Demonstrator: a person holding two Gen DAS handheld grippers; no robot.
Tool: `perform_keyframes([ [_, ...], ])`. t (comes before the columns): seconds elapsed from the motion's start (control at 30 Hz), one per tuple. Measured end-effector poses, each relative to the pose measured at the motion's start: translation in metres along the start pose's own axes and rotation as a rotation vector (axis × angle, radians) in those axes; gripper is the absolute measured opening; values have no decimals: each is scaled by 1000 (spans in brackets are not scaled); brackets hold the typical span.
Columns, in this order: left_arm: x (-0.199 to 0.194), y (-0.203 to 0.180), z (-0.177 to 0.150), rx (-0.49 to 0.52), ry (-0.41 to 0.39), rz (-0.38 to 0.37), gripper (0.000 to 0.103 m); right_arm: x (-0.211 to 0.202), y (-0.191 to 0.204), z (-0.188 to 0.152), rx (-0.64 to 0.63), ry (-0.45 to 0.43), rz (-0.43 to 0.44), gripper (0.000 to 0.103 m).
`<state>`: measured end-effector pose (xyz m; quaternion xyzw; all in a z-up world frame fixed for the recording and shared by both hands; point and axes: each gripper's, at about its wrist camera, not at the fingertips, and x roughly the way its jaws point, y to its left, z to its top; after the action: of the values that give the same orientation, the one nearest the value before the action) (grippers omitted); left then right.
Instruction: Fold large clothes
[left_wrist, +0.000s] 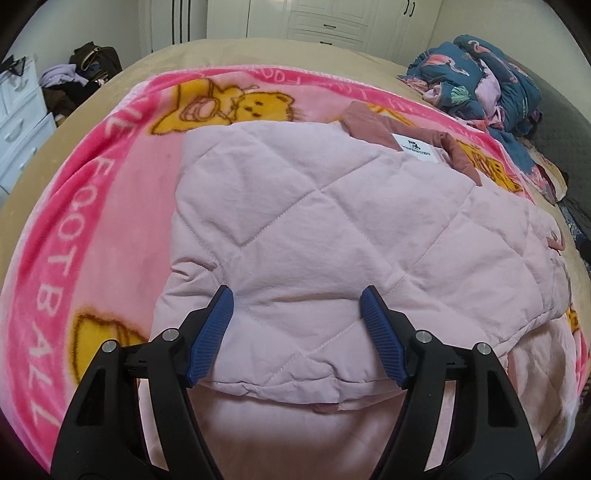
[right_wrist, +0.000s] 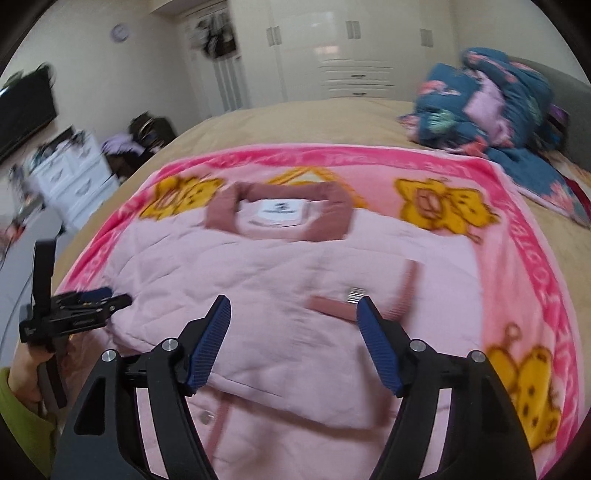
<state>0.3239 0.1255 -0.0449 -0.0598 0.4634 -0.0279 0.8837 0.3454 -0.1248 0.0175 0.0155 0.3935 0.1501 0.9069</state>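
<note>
Pink quilted jacket (left_wrist: 295, 229) on cartoon blanket (left_wrist: 92, 192), tan bed (right_wrist: 295, 118).

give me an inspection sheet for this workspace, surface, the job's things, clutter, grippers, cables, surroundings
Surface: tan bed with a pink cartoon blanket spread over it.
Job's things: pink quilted jacket lying on the blanket, partly folded, darker pink collar and white label at the far end.
Clutter: bundled blue floral bedding at the far right of the bed.
Grippers: left gripper open over the jacket's near fold; right gripper open above the jacket, nothing held.
Cables: nothing seen.
Surroundings: white wardrobe, white drawer unit, pile of clothes and bags on the left, dark screen, a hand with a green sleeve on the left gripper.
</note>
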Motion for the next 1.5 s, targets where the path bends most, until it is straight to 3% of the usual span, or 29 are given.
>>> perform_keyframes([
  [0.17, -1, -1, 0, 0, 0, 3, 64, 31, 34, 6, -83, 46, 20, 71],
  [0.33, 0, 0, 0, -2, 0, -3, 65, 80, 38, -7, -65, 173, -22, 74],
  [0.47, 0, -3, 0, 7, 0, 3, 64, 95, 30, -22, -23, 148, -10, 78],
  [0.67, -5, -6, 3, 7, 1, -6, 64, 86, 31, -22, -12, 142, -12, 78],
  [0.87, -14, -12, 6, 13, -3, -32, 72, 69, 26, -23, 23, 115, 19, 87],
  [0.97, -18, -16, 6, 19, -5, -43, 78, 60, 25, -24, 33, 102, 21, 95],
  [1.07, -21, -20, 7, 24, -6, -53, 81, 55, 23, -25, 53, 100, 30, 95],
  [1.2, -27, -24, 8, 20, -7, -61, 94, 47, 19, -25, 71, 88, 23, 99],
  [1.5, -40, -33, 10, 27, -4, -63, 94, 27, 15, -26, 91, 66, 17, 99],
])
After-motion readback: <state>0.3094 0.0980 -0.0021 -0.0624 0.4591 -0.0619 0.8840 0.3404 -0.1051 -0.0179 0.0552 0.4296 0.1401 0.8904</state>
